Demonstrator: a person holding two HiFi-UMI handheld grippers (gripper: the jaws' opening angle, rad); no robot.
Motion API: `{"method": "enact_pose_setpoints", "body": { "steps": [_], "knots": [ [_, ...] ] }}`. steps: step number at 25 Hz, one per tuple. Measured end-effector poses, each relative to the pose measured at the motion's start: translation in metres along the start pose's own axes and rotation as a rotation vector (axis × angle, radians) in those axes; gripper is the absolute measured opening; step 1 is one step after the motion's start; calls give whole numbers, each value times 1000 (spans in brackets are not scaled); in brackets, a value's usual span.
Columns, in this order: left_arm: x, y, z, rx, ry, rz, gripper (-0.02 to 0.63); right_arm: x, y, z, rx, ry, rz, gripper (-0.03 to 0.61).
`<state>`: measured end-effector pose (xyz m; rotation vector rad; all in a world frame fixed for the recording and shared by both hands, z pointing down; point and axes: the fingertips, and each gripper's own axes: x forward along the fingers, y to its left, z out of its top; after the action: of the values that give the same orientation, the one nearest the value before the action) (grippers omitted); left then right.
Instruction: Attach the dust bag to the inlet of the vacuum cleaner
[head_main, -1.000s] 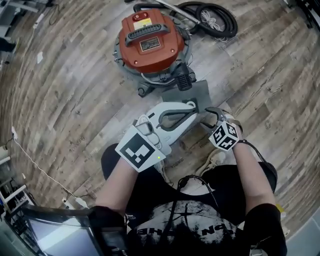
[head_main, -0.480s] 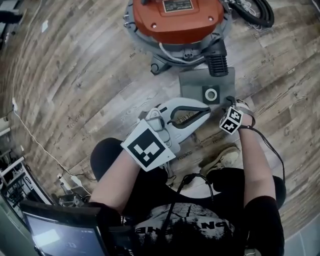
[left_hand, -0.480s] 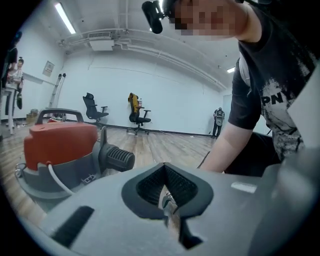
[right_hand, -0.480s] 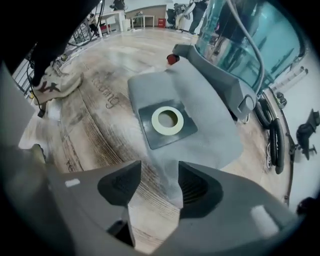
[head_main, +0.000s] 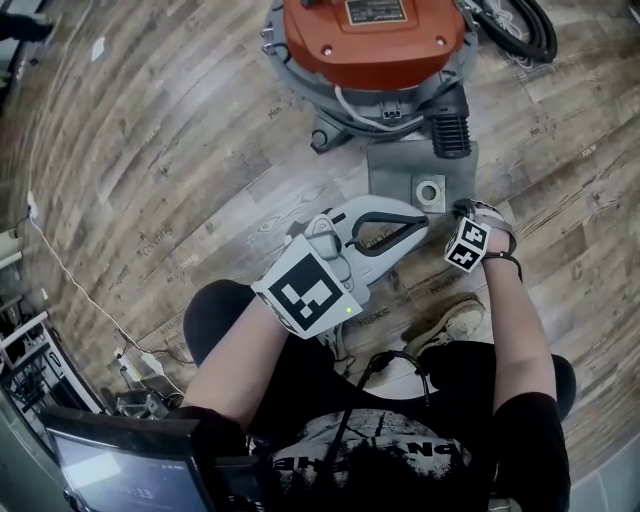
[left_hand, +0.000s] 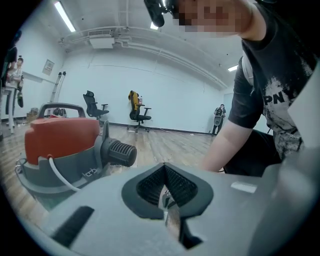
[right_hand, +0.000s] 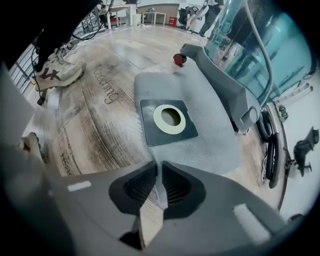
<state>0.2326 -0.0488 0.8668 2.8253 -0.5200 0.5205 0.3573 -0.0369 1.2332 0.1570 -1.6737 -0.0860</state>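
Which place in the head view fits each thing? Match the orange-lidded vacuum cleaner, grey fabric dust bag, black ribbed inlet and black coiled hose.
1 orange-lidded vacuum cleaner
2 grey fabric dust bag
3 black ribbed inlet
4 black coiled hose

A top right corner
B lying flat, just below the vacuum
C top centre
D sticking out of the vacuum's lower right side

Pairs: 1-C, 2-B, 3-D, 4-A

The person wears a black short-sleeved T-shirt with white print (a black cable loops down its front), dark trousers and a pale sneaker.
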Motion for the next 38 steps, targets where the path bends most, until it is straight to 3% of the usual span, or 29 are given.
{"method": "enact_pose_setpoints", "body": {
  "steps": [6,15,16,17,21,24,32,35,38],
  "knots": [
    [7,9,-14,-1,29,11,0,-49,-14,13,-109,-66,26,23],
    [23,15,-39,41,169,12,1,-135,-63,35,-86,-140,50,18],
    [27,14,-43,44,192,1,98,-146,-69,36,-76,-148,58,18],
    [30,14,-47,51,220,-6,146,-156,-75,36,-62,-157,66,18],
    [39,10,-72,140,358,-9,191,-203,-90,45,27,-213,121,18],
    [41,11,-83,193,413,3,213,-236,-91,56,82,-256,169,17],
    [41,11,-79,300,417,27,197,-289,-77,83,143,-336,271,18],
    [39,10,-75,325,408,35,104,-300,-74,89,139,-352,280,18],
    [35,15,-61,354,376,73,70,-308,-81,88,147,-352,256,18]
  ]
}}
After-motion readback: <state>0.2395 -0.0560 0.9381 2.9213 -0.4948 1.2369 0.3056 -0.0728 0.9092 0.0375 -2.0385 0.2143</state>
